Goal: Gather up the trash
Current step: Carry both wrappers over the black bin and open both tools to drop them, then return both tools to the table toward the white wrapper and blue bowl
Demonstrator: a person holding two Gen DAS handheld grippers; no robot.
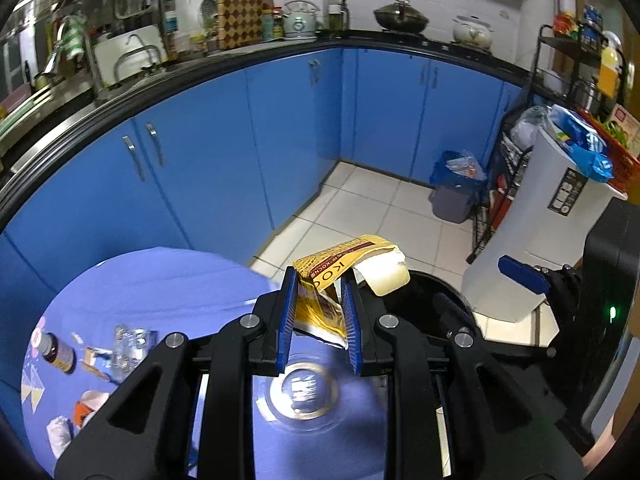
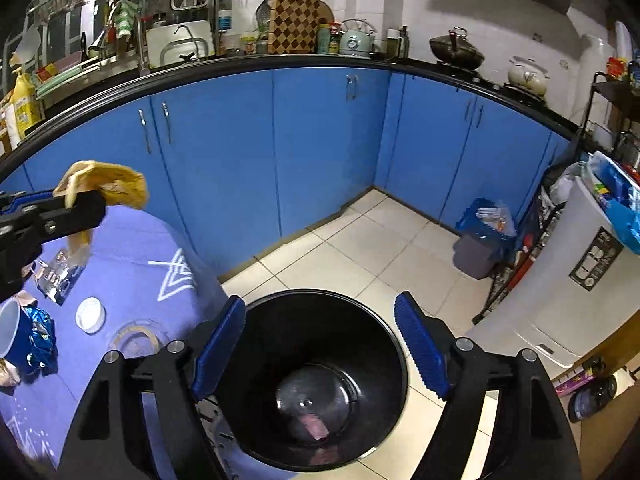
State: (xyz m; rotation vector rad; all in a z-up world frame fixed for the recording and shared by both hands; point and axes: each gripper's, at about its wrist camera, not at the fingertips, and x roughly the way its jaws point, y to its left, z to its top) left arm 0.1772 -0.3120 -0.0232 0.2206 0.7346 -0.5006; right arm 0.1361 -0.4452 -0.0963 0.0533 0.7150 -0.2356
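My left gripper [image 1: 319, 280] is shut on a crumpled yellow wrapper [image 1: 320, 308] above the edge of the table with the blue cloth [image 1: 160, 280]. The right wrist view shows that gripper [image 2: 86, 200] at the far left with the yellow wrapper [image 2: 116, 184] sticking out of it. My right gripper [image 2: 320, 304] stands open over the mouth of a round black bin [image 2: 372, 360], with nothing between its fingers. A pinkish scrap [image 2: 316, 426] lies on the bin's bottom. In the left wrist view the bin's rim [image 1: 436, 284] shows just beyond the wrapper.
On the table lie crumpled clear plastic [image 1: 132, 348], a brown bottle [image 1: 56, 352], an orange carton [image 1: 86, 408], a blue mug [image 2: 16, 332], blue foil [image 2: 40, 332] and a white lid [image 2: 91, 314]. A small grey bin [image 2: 480, 240] and a white appliance [image 2: 560, 300] stand right.
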